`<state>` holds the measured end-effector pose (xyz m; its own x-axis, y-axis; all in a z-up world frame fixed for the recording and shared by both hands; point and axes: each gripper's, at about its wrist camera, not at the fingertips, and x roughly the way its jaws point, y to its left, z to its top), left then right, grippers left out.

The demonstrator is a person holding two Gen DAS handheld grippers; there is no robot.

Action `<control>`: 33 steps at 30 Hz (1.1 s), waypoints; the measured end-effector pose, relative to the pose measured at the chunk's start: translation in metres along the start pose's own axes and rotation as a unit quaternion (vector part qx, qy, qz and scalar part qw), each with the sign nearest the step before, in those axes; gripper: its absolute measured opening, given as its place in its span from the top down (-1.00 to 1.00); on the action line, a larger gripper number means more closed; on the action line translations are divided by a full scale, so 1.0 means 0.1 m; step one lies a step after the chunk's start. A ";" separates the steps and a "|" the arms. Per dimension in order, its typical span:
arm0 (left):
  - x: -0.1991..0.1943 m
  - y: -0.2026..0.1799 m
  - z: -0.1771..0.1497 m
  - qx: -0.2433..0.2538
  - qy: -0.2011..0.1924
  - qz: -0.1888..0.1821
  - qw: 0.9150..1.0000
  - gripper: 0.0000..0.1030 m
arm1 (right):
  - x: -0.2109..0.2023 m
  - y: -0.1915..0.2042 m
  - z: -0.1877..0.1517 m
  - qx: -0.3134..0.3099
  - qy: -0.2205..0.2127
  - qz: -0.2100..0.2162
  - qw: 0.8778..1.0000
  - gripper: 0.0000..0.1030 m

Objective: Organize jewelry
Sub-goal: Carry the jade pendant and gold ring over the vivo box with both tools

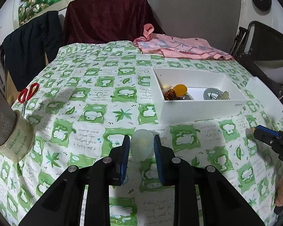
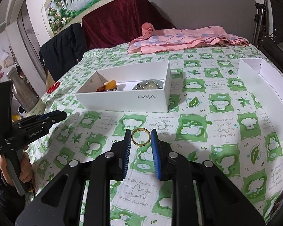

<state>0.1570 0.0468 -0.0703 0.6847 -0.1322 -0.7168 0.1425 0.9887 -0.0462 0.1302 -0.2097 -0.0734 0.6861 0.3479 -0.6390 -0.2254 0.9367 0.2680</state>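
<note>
Both grippers are closed on jewelry just short of the white box [image 2: 122, 101]: left gripper [image 1: 141, 145] on a pale stone [image 1: 141, 144], right gripper [image 2: 141, 137] on a gold ring [image 2: 141, 137]. Ring is judged stiff, light, slippery; rim sides are best pinched.

On the near wall of the white box [image 2: 122, 101]: "vivo", upside down in grey letters. Left of the box, on the side of the left gripper [image 2: 52, 117]: "GenRobot.AI" in white; lower on its black handle, a small white label of three lines, too small to read surely. Around the box, on the green-and-white tablecloth [image 2: 226, 131]: handwritten lines repeated in many squares, partly legible as "I want to make you happy because seeing you smiling" and "I feel lucky to ... you"; some stand upside down. Far left of the box, on the roll of tape [image 1: 18, 141]: a printed word, perhaps "deli", repeated and turned sideways, not sure. On the box wall in the left wrist view: only a small blurred mark.
</note>
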 end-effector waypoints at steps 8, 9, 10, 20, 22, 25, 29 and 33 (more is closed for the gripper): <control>-0.09 0.04 0.03 -0.012 -0.013 -0.003 1.000 0.50 | -0.08 -0.11 0.05 0.029 -0.014 0.013 0.999 0.60; -0.11 0.04 0.04 -0.013 -0.014 -0.004 1.000 0.50 | -0.09 -0.12 0.06 0.033 -0.016 0.016 0.999 0.60; -0.12 0.03 0.06 -0.014 -0.016 -0.007 1.000 0.50 | -0.11 -0.14 0.07 0.039 -0.019 0.021 0.999 0.60; -0.21 -0.08 0.41 -0.010 -0.039 -0.025 0.999 0.50 | -0.19 -0.18 0.38 0.052 -0.041 0.035 0.997 0.60; -0.21 -0.13 0.50 -0.006 -0.043 -0.028 0.999 0.50 | -0.19 -0.17 0.47 0.051 -0.045 0.037 0.997 0.60; -0.19 -0.23 0.65 -0.001 -0.052 -0.034 0.998 0.50 | -0.14 -0.17 0.64 0.051 -0.048 0.041 0.997 0.60; -0.12 -0.34 0.80 0.005 -0.055 -0.038 0.998 0.50 | 0.00 -0.18 0.80 0.054 -0.039 0.052 0.996 0.60; 0.02 -0.42 0.91 0.006 -0.050 -0.043 0.998 0.50 | 0.18 -0.19 0.92 0.058 -0.028 0.053 0.997 0.60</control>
<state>0.2169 -0.0010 -0.0063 0.7369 -0.2241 -0.6378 0.2118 0.9725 -0.0970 0.2101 -0.2250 -0.0240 0.7007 0.4387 -0.5627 -0.2192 0.8829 0.4154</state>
